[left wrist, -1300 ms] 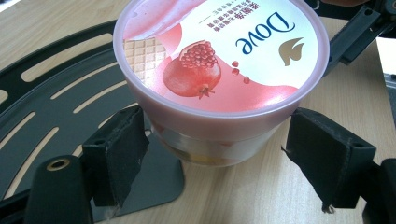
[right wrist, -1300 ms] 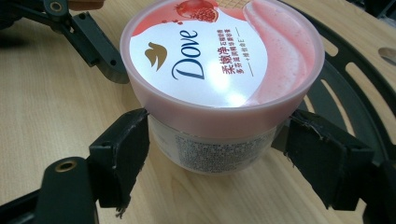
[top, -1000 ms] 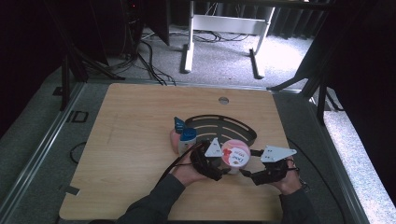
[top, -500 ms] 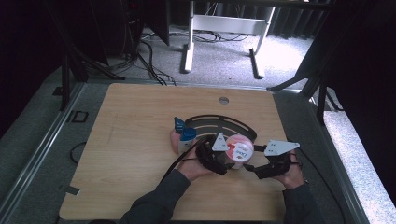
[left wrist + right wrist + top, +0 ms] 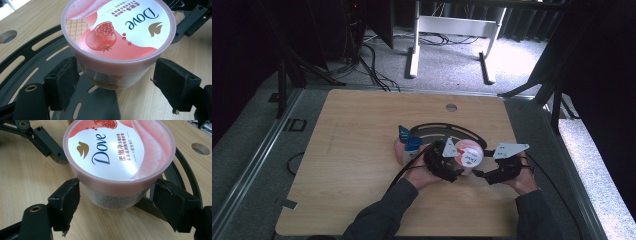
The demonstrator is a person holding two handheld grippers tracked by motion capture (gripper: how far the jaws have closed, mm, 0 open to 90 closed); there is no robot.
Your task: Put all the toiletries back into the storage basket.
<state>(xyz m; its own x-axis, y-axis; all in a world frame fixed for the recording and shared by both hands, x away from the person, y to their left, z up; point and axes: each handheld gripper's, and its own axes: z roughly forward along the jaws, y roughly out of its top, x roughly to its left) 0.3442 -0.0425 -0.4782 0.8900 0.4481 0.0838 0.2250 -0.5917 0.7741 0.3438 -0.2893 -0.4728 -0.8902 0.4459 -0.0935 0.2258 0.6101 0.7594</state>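
A pink Dove jar [image 5: 468,154] with a pomegranate picture on its lid is held between both grippers, above a black slotted curved plate [image 5: 447,129]. My left gripper [image 5: 458,167] comes at it from the left. In the left gripper view its pads [image 5: 63,82] press in under the lid's rim of the jar [image 5: 117,32]. My right gripper [image 5: 480,173] comes from the right, facing the other one. Its pads [image 5: 65,201] sit against the jar [image 5: 117,155] just below the lid. The jar's base looks slightly off the table.
A pink bottle with a blue cap [image 5: 409,145] stands just left of the left gripper. A round hole [image 5: 451,107] is in the wooden table [image 5: 352,150] near its far edge. Cables trail from both grippers.
The jar and both grippers have shifted a little toward the far side of the table, or upward. Both grips look the same as before.
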